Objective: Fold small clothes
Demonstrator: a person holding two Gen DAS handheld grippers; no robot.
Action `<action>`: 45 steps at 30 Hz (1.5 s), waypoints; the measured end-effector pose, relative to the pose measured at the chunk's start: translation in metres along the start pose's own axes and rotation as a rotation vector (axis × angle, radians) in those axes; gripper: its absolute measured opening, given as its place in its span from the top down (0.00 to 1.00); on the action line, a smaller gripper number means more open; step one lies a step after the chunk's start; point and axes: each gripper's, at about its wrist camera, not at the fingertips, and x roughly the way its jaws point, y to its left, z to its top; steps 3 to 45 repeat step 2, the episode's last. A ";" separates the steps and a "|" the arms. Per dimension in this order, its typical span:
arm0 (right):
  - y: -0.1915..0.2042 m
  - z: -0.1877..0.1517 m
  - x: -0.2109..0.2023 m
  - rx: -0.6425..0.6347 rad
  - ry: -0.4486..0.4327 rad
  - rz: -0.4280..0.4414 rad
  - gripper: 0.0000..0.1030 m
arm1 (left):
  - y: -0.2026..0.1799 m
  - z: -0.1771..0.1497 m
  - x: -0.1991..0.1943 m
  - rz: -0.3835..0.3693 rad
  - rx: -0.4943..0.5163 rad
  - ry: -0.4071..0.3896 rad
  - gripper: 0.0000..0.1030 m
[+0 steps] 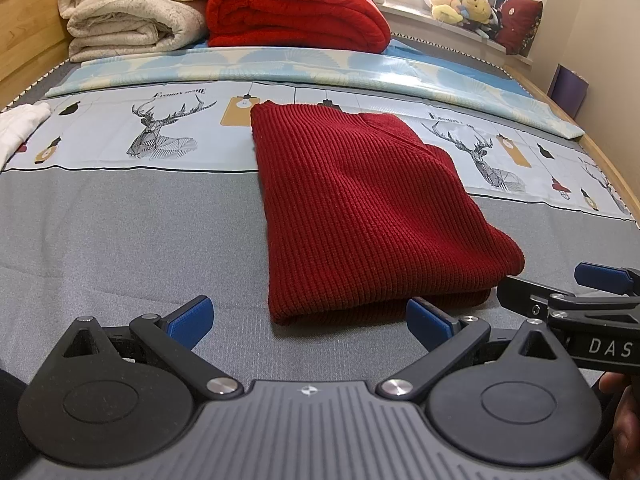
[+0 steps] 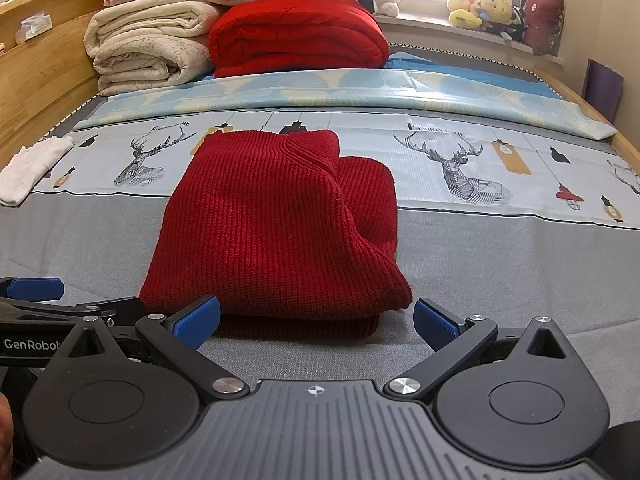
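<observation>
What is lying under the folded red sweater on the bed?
The red sweater lies on the grey bedsheet, its far end over the printed deer band. A lower folded layer shows at its near edge. Anything beneath it is covered.

Left tongs, right tongs: black linkage arms, blue ribbed pads, silver pivot screws, grey ridged body.

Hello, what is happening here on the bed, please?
A person holds two grippers over a bed. A red sweater lies folded on it. The left gripper and right gripper are both open at its near edge, holding nothing. A white garment lies to the left, not yet folded.
</observation>
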 end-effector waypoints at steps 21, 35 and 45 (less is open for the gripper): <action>0.000 0.001 0.000 0.000 0.000 -0.001 0.01 | 0.000 0.000 0.000 0.001 0.000 0.001 0.00; 0.000 0.001 0.000 0.000 0.000 -0.001 0.01 | 0.000 0.000 0.000 0.001 0.000 0.001 0.00; 0.000 0.001 0.000 0.000 0.000 -0.001 0.01 | 0.000 0.000 0.000 0.001 0.000 0.001 0.00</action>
